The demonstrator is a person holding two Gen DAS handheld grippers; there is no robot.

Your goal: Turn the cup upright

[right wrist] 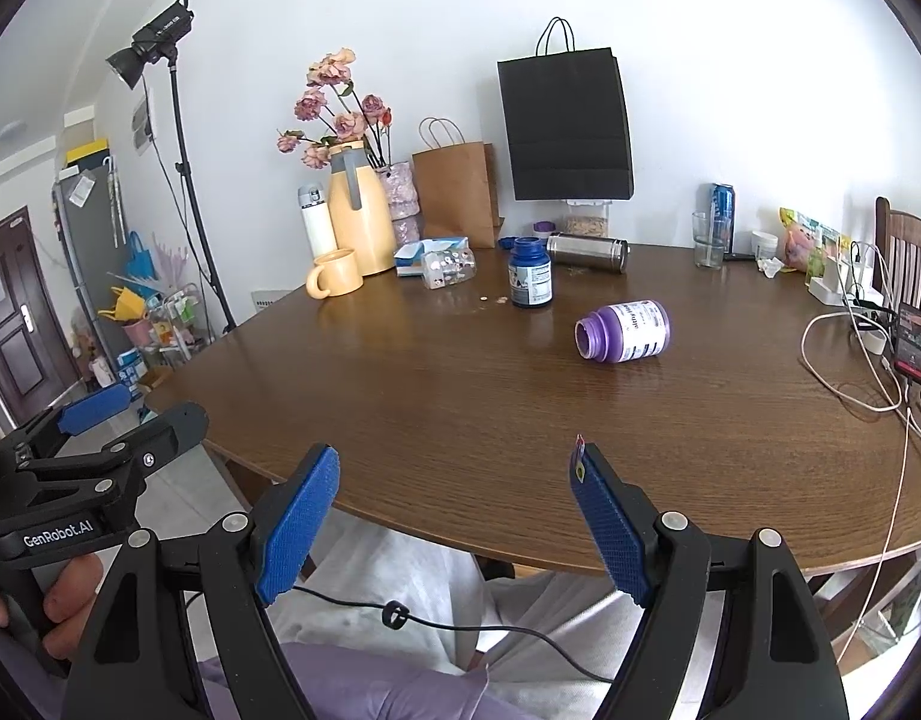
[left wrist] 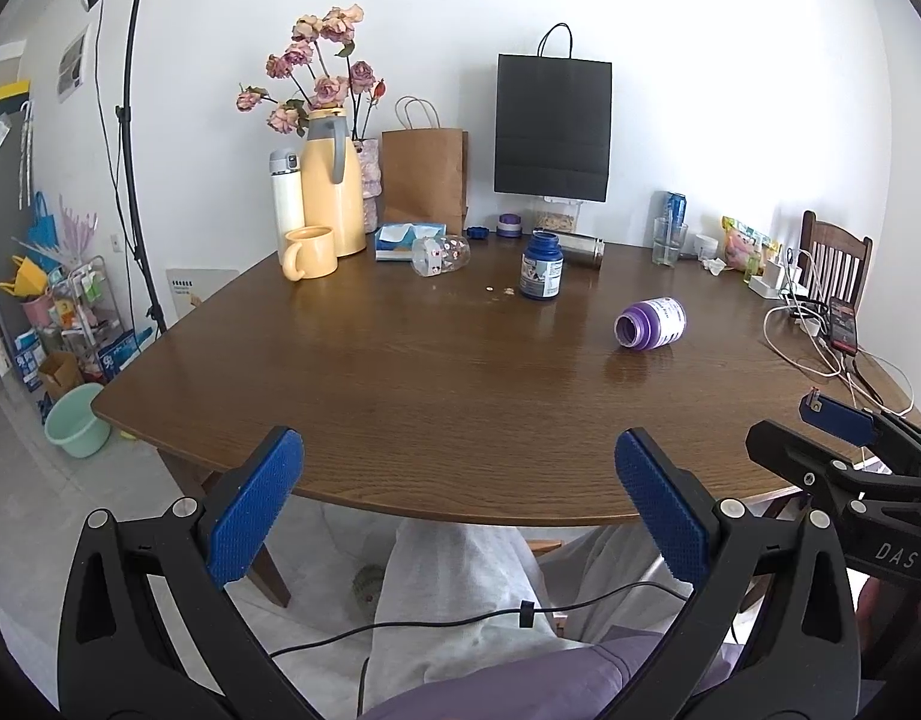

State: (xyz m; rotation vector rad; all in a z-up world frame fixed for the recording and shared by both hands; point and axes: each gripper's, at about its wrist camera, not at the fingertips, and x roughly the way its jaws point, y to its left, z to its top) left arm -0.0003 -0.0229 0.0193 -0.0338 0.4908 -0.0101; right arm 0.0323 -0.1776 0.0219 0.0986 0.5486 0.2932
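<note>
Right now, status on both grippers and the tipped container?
Left gripper and right gripper open, empty, short of table edge. Purple bottle on its side, mouth toward camera. Path clear; blue bottle upright behind.

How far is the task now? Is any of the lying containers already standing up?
Nothing looks done yet. The purple bottle lies on its side on the table, mouth open; the clear bottle and steel flask also lie flat. Nothing is in hand: the left gripper and right gripper are open and empty at the near edge. Reaching, gripping and uprighting remain.

Both wrist views face across the same table (left wrist: 400, 396) from its near edge
</note>
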